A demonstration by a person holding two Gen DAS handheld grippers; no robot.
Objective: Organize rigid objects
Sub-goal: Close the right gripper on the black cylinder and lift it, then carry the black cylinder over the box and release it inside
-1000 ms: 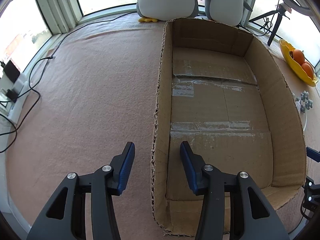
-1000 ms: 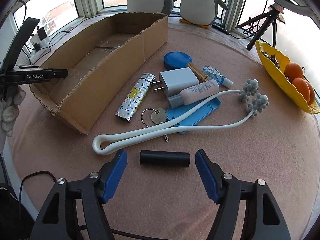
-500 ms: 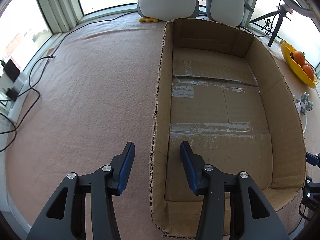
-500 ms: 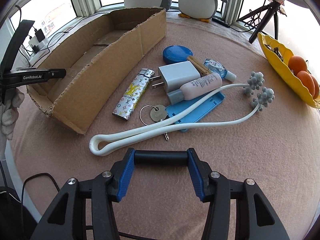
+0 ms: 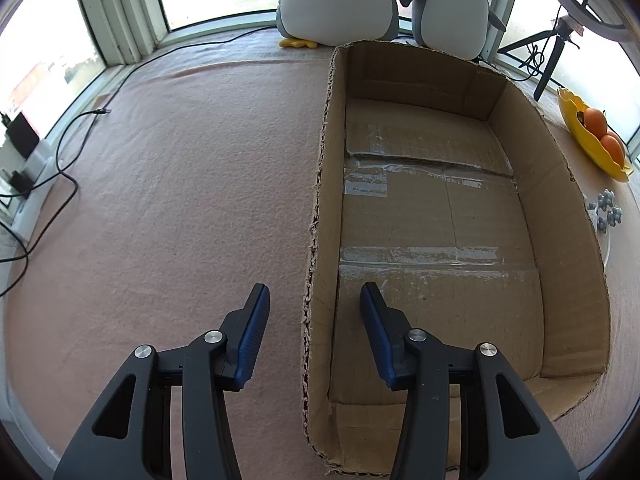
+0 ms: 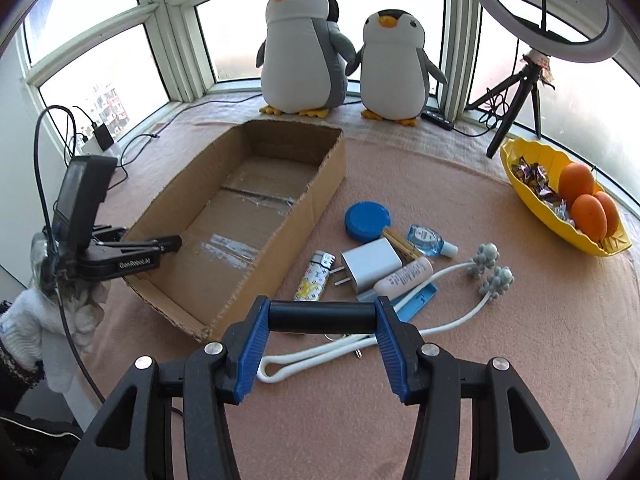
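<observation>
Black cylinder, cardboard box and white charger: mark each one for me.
black cylinder (image 6: 322, 316), right wrist view, middle of its barrel.
cardboard box (image 6: 316, 204), right wrist view, outer face of its long side wall.
white charger (image 6: 370, 264), right wrist view, centre of its top face.

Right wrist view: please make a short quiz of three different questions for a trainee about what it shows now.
1. True or false: the right gripper is shut on the black tube, touching its two ends.
2. Multiple choice: what lies inside the cardboard box? A) the blue lid B) nothing that can be seen C) the charger
3. Fill in: the yellow bowl holds oranges and wrapped ____.

Key: 1 true. 2 B; the blue lid and the charger lie on the cloth beside the box. 3 sweets.
</observation>
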